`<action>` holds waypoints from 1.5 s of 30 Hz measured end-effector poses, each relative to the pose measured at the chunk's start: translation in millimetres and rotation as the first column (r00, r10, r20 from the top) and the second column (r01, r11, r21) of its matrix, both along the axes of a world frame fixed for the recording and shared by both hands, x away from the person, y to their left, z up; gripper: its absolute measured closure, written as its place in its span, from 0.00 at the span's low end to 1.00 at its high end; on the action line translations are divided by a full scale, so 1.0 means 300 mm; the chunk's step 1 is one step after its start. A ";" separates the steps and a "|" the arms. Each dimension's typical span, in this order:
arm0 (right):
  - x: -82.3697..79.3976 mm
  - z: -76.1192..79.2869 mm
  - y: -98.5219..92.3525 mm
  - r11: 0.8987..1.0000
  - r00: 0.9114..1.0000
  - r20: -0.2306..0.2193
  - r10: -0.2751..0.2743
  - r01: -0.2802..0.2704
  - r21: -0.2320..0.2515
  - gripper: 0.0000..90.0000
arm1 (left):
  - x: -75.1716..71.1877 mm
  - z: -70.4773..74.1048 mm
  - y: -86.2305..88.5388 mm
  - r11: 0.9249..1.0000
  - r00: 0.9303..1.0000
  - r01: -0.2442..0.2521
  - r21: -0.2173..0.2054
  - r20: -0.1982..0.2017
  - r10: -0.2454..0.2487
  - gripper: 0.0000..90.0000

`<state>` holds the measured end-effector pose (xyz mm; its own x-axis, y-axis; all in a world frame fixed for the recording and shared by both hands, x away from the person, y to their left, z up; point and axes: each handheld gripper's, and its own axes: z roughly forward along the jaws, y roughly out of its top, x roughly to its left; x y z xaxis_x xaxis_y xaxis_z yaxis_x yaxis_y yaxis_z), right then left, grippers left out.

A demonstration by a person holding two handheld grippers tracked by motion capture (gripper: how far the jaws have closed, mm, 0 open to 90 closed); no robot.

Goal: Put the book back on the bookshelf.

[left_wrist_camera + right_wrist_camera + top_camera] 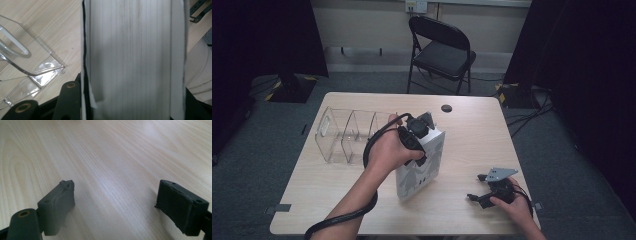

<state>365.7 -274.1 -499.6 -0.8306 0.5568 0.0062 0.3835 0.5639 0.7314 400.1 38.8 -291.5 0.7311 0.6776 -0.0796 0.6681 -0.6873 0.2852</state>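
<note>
Two grippers in play over a light wood table (472,130). Left gripper (419,131) clamped on a thick white book (419,167) with a grey patterned cover, gripping it at the top edge, jaws pointing down. Book standing upright, bottom edge near or on the tabletop, cannot tell whether touching. Seen along the left gripper's own jaws: white page block (135,60) running straight up between them, dark cover edge on the left side of the block, jaws pressed against both sides. Just left of that gripper and slightly beyond it: clear plastic file organiser (344,135) with upright dividers, lying on the table. Same organiser (27,60) at the left of the left gripper view, beside the book, not touching it. Cable (347,215) trailing from the left gripper along the forearm toward the near table edge.

Right gripper (484,192) well apart from the book, low near the near right corner of the table, held in the right hand (514,202), grey three-cornered plate on top. Jaws spread wide, nothing between them; bare wood grain ahead of the fingertips (60,202) in the right gripper view. Small dark round spot (446,108) on the far side of the table, beyond the left gripper. Black folding chair (442,50) behind the table.
</note>
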 end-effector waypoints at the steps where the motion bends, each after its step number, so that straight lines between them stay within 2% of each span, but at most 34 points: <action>1: 0.000 0.000 0.000 1.000 1.000 0.001 0.000 0.000 0.000 0.15 | 0.000 0.002 0.006 1.000 1.000 0.010 0.008 0.004 -0.010 0.58; 5: 0.000 0.000 0.000 1.000 1.000 0.000 0.000 0.000 0.000 0.15 | -0.003 0.006 0.021 1.000 1.000 -0.017 -0.005 -0.003 0.017 0.59; 9: 0.000 0.000 0.000 1.000 1.000 0.000 0.000 0.000 0.000 0.15 | -0.007 0.010 0.039 1.000 1.000 -0.011 0.007 -0.001 0.011 0.59; 11: 0.000 0.000 0.000 1.000 1.000 0.000 0.000 0.000 0.000 0.15 | -0.011 0.011 0.045 1.000 1.000 -0.027 -0.005 0.001 0.027 0.59; 12: 0.000 0.000 0.000 1.000 1.000 0.000 0.000 0.000 0.000 0.15 | -0.011 0.015 0.050 1.000 1.000 -0.019 0.009 0.002 0.019 0.59; 15: 0.000 0.000 0.000 1.000 1.000 0.000 0.000 0.000 0.000 0.15 | -0.014 0.016 0.060 1.000 1.000 -0.028 -0.003 -0.001 0.028 0.59; 18: 0.000 0.000 0.000 1.000 1.000 0.000 0.000 0.000 0.000 0.15 | -0.015 0.019 0.070 1.000 1.000 -0.021 0.007 0.002 0.021 0.59; 19: 0.000 0.000 0.000 1.000 1.000 0.000 0.000 0.000 0.000 0.15 | -0.019 0.015 0.071 0.999 0.999 -0.039 -0.015 0.008 0.039 0.59; 20: 0.000 0.000 0.000 1.000 1.000 0.000 0.000 0.000 0.000 0.15 | -0.017 0.019 0.079 1.000 1.000 -0.013 0.006 0.010 0.013 0.59; 21: 0.000 0.000 0.000 1.000 1.000 0.000 0.000 0.000 0.000 0.15 | -0.022 0.016 0.076 0.999 0.999 -0.040 -0.017 0.012 0.040 0.59; 23: 0.000 0.000 0.000 1.000 1.000 0.000 0.000 0.000 0.000 0.15 | -0.022 0.019 0.083 0.999 0.999 -0.043 -0.008 0.008 0.043 0.59; 32: 0.000 0.000 0.000 1.000 1.000 0.000 0.000 0.000 0.000 0.15 | -0.030 0.022 0.113 0.998 0.999 -0.051 -0.020 0.009 0.051 0.59; 37: 0.000 0.000 0.000 1.000 1.000 0.000 0.000 0.000 0.000 0.15 | -0.034 0.023 0.127 0.999 0.999 -0.047 0.001 0.003 0.047 0.59; 38: 0.000 0.000 0.000 1.000 1.000 0.000 0.001 -0.001 0.000 0.15 | -0.035 0.021 0.129 0.998 0.998 -0.058 -0.009 0.001 0.058 0.59; 45: 0.000 0.000 0.000 1.000 1.000 0.000 0.000 0.000 0.000 0.15 | -0.041 0.026 0.152 0.997 0.997 -0.074 -0.003 -0.003 0.074 0.59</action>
<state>365.8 -274.1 -499.6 -0.8308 0.5565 0.0063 0.3833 0.5640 0.7314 387.7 84.5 -283.8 0.6787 0.7297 -0.0838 0.7180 -0.6351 0.2847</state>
